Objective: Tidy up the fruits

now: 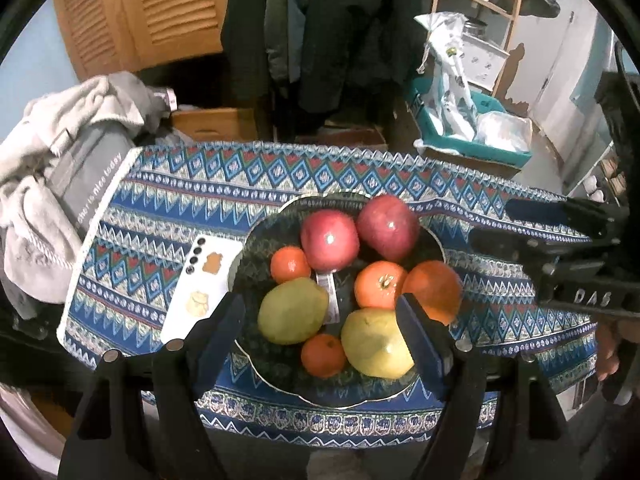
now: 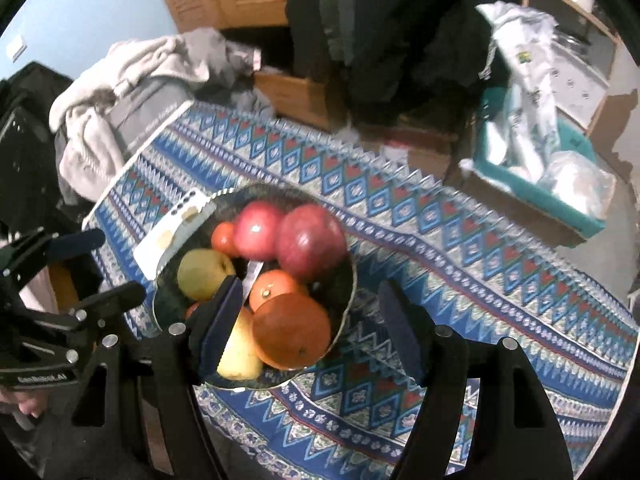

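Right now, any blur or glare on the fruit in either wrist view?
Left wrist: fruit sharp, small glare spots on both red apples, edges bent by fisheye. Right wrist: whole frame softer, motion-smeared; apples and bowl blurred, no strong glare.

Left gripper (image 1: 320,316): pitched steeply downward, jaws parted, nothing between the pads. Right gripper (image 2: 312,312): pitched steeply downward, jaws parted, pads clear of any contact, nothing gripped. Each unit appears at the edge of the other's wrist view, the two side by side. Fingertips of the holding hand (image 2: 24,404) show beneath the left unit.
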A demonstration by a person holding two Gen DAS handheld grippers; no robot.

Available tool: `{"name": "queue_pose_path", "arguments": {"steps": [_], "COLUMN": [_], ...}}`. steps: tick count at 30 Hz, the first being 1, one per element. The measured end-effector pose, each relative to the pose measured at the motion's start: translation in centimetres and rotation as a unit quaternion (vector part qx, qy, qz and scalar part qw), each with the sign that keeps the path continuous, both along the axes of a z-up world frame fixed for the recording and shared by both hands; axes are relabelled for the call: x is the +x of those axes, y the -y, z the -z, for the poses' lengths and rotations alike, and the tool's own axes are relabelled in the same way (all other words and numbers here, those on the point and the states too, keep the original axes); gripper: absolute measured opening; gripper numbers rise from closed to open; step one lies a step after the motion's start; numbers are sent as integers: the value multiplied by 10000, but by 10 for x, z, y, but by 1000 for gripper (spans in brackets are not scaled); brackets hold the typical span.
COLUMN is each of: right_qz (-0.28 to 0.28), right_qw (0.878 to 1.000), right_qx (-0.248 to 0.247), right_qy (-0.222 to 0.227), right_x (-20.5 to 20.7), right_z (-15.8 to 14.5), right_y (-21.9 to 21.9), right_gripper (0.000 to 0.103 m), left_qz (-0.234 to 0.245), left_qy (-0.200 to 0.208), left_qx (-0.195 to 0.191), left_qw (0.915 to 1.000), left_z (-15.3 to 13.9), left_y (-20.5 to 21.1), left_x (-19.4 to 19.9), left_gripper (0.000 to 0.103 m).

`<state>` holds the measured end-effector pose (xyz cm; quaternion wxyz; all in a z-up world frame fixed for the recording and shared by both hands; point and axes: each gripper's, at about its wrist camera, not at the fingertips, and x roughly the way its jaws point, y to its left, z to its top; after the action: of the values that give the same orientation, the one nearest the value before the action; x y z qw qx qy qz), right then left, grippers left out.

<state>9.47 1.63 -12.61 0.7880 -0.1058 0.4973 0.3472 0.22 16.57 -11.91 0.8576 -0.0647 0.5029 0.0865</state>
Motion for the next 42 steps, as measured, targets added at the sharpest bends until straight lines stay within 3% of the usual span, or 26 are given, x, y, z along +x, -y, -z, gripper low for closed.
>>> {"name": "queue_pose_path", "arguments": {"steps": [8,21,26,42], "right_qz": [333,717,853,1142], "right_qw": [9983,9893,9855,9776], "right_qx": [275,720,773,737], "right_qy": [394,1048,1247,1609], "right_x": [2,-7,-12,-20], "right_z": [-41,-98,-108,-119], "right_y": [17,52,65,95], "right_gripper": [78,84,84,84], "left_qz": [89,173,137,17], "left_qy": [329,1060,1340,1687], "left_qx": [179,404,541,582], "left_qw": [9993,9934,9894,9840], "left_z": [-26,-78,-95,-114], "left_y": [10,25,31,36], "left_x": [-2,-12,-17,-21], "left_gripper": [81,92,101,102]}}
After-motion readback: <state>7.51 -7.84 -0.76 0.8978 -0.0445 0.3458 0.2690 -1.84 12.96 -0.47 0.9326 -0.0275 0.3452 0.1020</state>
